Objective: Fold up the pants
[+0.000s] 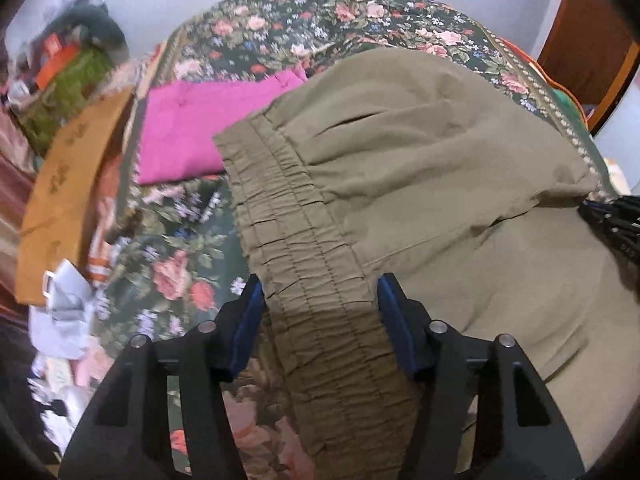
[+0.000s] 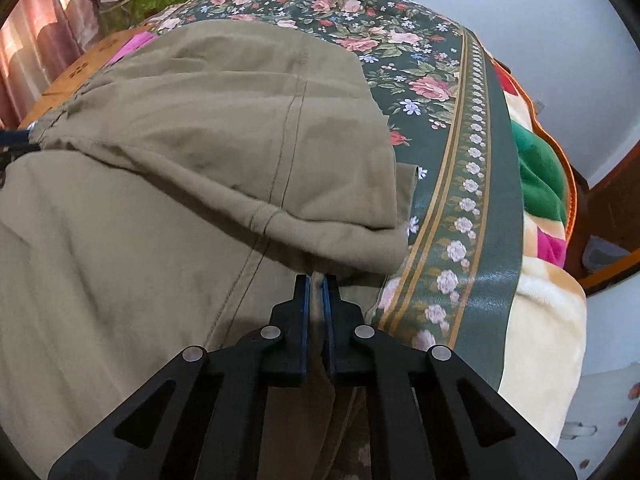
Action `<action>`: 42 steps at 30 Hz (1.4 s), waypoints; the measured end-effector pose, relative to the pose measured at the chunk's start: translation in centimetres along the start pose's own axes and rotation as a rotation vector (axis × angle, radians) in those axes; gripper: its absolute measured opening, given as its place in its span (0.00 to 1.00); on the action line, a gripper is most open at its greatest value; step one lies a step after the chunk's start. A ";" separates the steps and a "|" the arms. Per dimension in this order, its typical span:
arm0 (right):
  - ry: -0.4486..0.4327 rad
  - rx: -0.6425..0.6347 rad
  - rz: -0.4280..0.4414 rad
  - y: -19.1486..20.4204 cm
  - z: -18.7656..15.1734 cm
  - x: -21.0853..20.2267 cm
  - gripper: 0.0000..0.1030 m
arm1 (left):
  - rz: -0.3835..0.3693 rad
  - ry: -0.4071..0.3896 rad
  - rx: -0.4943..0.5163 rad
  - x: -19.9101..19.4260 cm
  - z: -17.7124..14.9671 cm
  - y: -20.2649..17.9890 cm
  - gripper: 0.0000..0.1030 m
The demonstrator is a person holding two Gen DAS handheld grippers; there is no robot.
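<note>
Olive-green pants [image 1: 420, 152] lie on the floral bedspread [image 1: 168, 248], the top part folded over the rest [image 2: 200, 140]. Their gathered elastic waistband [image 1: 288, 216] runs straight between the fingers of my left gripper [image 1: 320, 300]. The blue pads stand at its two edges and do not squeeze it. My right gripper [image 2: 317, 284] is shut on a thin ridge of pants fabric just below the folded edge, near the bedspread's border. Its black tip also shows at the right edge of the left wrist view, as the right gripper [image 1: 616, 220].
A folded magenta cloth [image 1: 192, 136] lies beyond the waistband. A brown cardboard box [image 1: 64, 192] and loose clutter sit at the left. A striped fleece blanket [image 2: 540, 184] hangs at the bed's right edge beside wooden furniture [image 1: 588, 40].
</note>
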State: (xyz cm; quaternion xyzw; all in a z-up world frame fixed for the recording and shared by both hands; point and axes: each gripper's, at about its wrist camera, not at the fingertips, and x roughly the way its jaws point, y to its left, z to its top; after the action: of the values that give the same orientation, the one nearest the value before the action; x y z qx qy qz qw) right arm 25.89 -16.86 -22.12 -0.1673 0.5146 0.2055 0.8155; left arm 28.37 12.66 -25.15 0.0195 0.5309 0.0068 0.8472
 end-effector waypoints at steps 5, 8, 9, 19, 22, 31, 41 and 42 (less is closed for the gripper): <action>0.006 0.016 0.009 0.0 -1.2 -0.7 0.04 | 0.027 -0.012 -0.012 -0.2 -0.1 0.3 0.57; 0.009 0.047 0.031 -0.3 -2.0 -1.1 0.04 | 0.048 -0.025 -0.009 -0.4 -0.4 0.2 0.57; 0.008 0.052 0.037 -0.2 -2.2 -1.2 0.04 | 0.050 -0.025 -0.009 -0.3 -0.5 0.2 0.57; -0.093 0.135 0.129 -1.9 -1.9 -4.4 0.17 | 0.018 0.003 0.019 -0.6 -0.4 -0.1 0.59; -0.115 0.180 0.132 -2.9 -0.7 -4.4 0.30 | 0.009 0.004 0.018 -1.1 -0.1 -0.1 0.59; 0.008 0.098 0.140 -1.2 0.6 0.6 0.34 | -0.013 0.043 0.010 -0.1 0.4 0.3 0.65; -0.066 0.134 0.072 -1.3 -0.1 -1.0 0.04 | 0.025 0.006 -0.008 -0.3 0.0 0.5 0.68; -0.087 0.142 0.069 -1.4 -0.1 -1.5 0.04 | 0.026 -0.006 -0.008 -0.7 -0.1 0.4 0.67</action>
State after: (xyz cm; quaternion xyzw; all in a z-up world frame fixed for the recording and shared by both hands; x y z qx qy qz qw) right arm 25.95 -18.40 -20.74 -0.0823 0.4974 0.2034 0.8393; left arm 28.04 13.08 -24.56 0.0232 0.5280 0.0200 0.8487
